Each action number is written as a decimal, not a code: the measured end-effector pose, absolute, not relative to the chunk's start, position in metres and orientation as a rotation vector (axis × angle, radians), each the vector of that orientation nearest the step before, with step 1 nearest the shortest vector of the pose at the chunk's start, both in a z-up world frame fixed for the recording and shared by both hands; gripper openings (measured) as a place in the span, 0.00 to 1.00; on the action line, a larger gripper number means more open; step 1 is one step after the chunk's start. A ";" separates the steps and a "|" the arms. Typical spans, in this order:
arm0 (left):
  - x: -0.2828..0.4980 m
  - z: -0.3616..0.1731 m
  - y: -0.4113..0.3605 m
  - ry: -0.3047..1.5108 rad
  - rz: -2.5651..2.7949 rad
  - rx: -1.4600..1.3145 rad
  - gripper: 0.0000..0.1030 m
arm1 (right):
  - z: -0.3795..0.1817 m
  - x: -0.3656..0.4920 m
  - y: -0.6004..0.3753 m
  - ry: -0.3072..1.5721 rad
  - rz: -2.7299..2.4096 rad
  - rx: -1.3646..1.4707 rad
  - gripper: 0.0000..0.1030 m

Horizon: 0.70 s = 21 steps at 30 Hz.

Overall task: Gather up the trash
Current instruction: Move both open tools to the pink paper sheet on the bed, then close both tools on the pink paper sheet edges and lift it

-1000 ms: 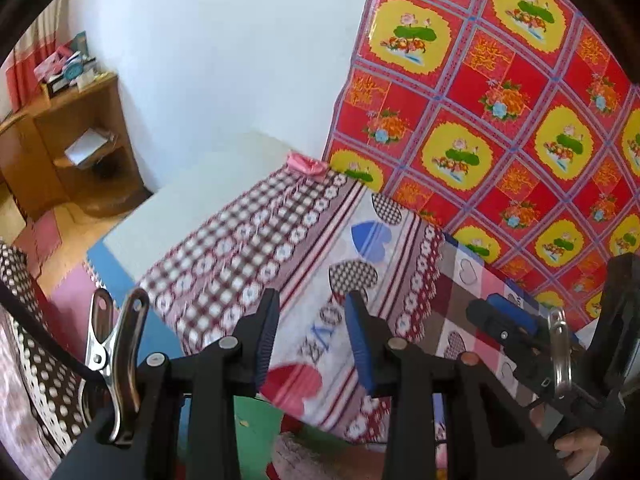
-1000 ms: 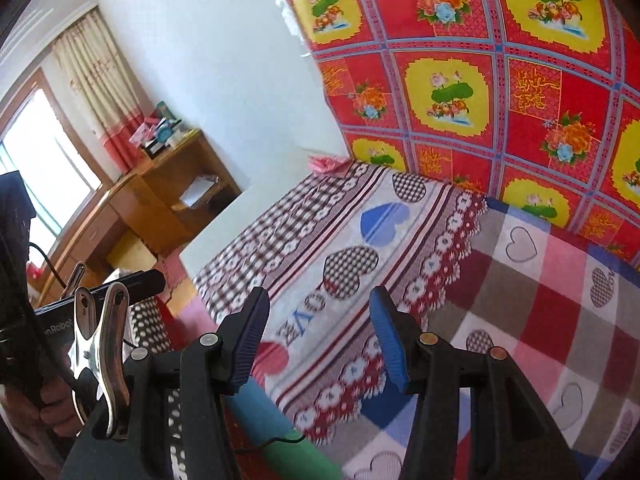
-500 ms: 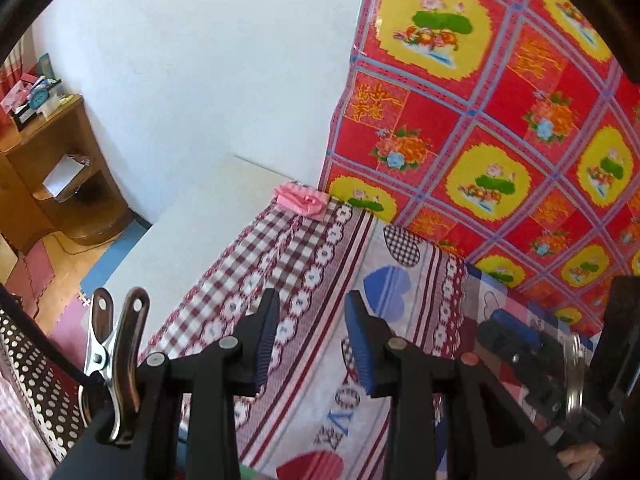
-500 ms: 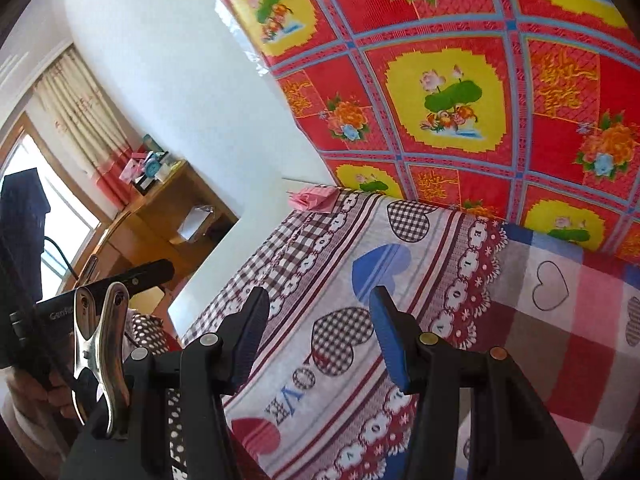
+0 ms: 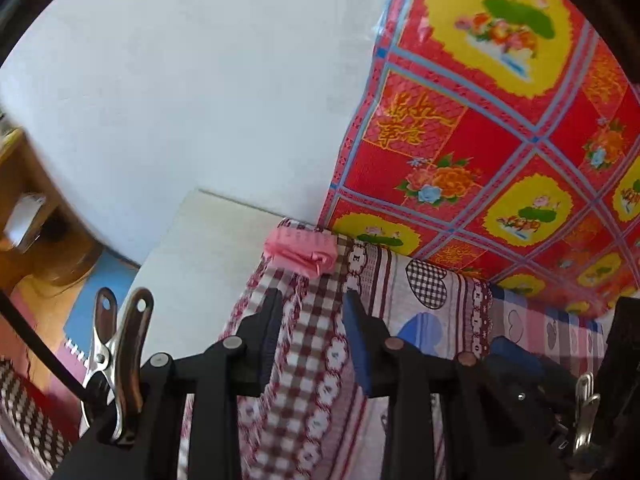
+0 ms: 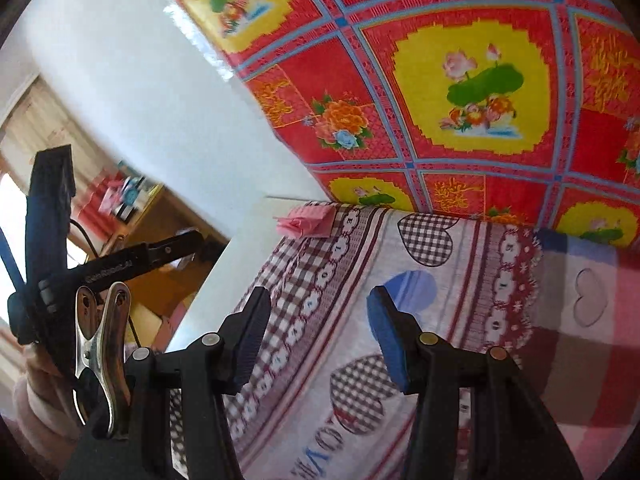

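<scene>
Black jaws of the left hand-held gripper (image 5: 310, 312) stood apart with nothing between them and were closing a little, aimed down over the checked cloth (image 5: 312, 360) toward the far corner. Right hand-held gripper (image 6: 316, 312) was also apart, wider, empty, hovering over the heart-print part of the same cloth.

Trash: a crumpled pink piece (image 5: 301, 251), looked like thin plastic or paper, lying on the cloth's far edge, just beside the red flowered sheet (image 5: 460, 140) hanging on the wall and next to the bare white tabletop (image 5: 200, 248). Same pink piece (image 6: 306, 221) showed from the right view, well ahead of both tools.

Risks, my guess: left jaws narrowing early could arrive too tight to straddle the wad and just shove it off the edge or against the wall. Cloth was loose and fringed there, so pads could pinch fabric along with the trash and drag it. Frames were blurred, both tools close together, so a bump between them seemed possible.
</scene>
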<state>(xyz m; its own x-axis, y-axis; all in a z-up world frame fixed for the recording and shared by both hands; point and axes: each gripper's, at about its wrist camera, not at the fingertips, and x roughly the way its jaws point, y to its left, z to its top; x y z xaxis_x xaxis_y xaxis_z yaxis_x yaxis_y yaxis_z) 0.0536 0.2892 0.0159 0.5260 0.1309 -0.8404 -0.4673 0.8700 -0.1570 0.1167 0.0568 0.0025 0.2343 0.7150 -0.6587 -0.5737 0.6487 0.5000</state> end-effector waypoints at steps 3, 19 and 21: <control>0.072 0.003 0.309 0.971 0.311 -0.373 0.32 | -0.005 0.124 0.077 1.016 0.843 0.189 0.52; 0.132 -0.080 0.375 1.097 0.145 -0.424 0.20 | -0.069 0.175 0.175 1.128 0.713 0.254 0.32; 0.134 -0.086 0.376 1.108 0.131 -0.421 0.23 | -0.074 0.179 0.182 1.138 0.704 0.248 0.32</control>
<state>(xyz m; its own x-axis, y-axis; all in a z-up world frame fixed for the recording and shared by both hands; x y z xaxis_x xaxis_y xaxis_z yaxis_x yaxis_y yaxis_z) 0.1336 0.3762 -0.0858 0.4478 -0.1048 -0.8879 -0.3087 0.9139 -0.2636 0.1794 0.1820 -0.0741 0.2349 0.6268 -0.7429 -0.3852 0.7618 0.5209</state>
